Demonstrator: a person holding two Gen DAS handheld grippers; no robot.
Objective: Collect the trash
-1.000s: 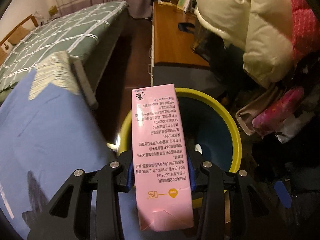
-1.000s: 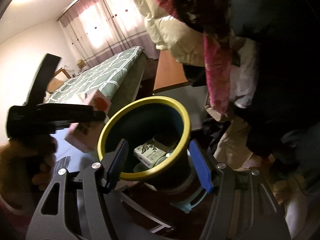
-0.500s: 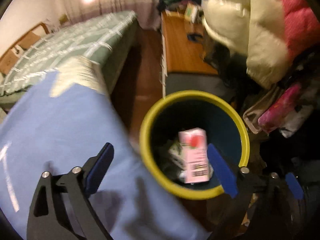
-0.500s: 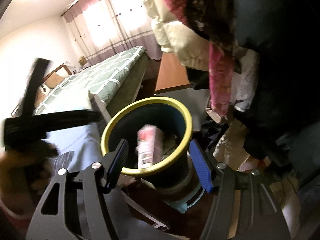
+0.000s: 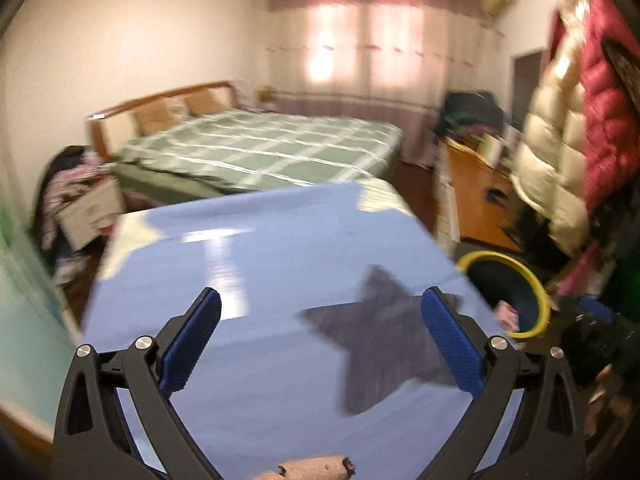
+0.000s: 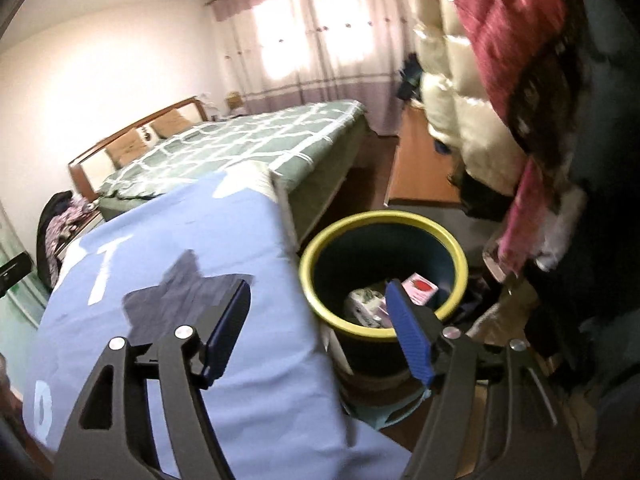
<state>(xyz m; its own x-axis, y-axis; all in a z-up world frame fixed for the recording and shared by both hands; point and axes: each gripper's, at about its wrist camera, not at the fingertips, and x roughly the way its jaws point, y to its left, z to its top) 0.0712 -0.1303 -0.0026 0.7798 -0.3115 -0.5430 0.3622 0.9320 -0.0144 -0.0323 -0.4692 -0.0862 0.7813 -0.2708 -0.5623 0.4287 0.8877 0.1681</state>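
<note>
A dark blue bin with a yellow rim (image 6: pixel 460 256) stands on the floor beside the table; it shows at the right in the left wrist view (image 5: pixel 536 292). The pink carton (image 6: pixel 420 287) lies inside it on other trash, and a corner of it shows in the left wrist view (image 5: pixel 507 314). My left gripper (image 5: pixel 320 344) is open and empty above the blue tablecloth (image 5: pixel 260 272). My right gripper (image 6: pixel 316 332) is open and empty, over the table edge next to the bin. A brownish scrap (image 5: pixel 316 468) lies on the cloth near the bottom edge.
A bed with a green checked cover (image 5: pixel 260 152) stands behind the table. A wooden cabinet (image 5: pixel 476 204) and hanging puffy coats (image 6: pixel 480 80) crowd the right side. Clothes and a box (image 5: pixel 88 212) lie at the left. A dark star shape (image 6: pixel 180 292) marks the cloth.
My left gripper let go of the pink carton, which dropped into the bin. The left gripper then swung left and up over the table. My right gripper shifted left toward the table edge.
</note>
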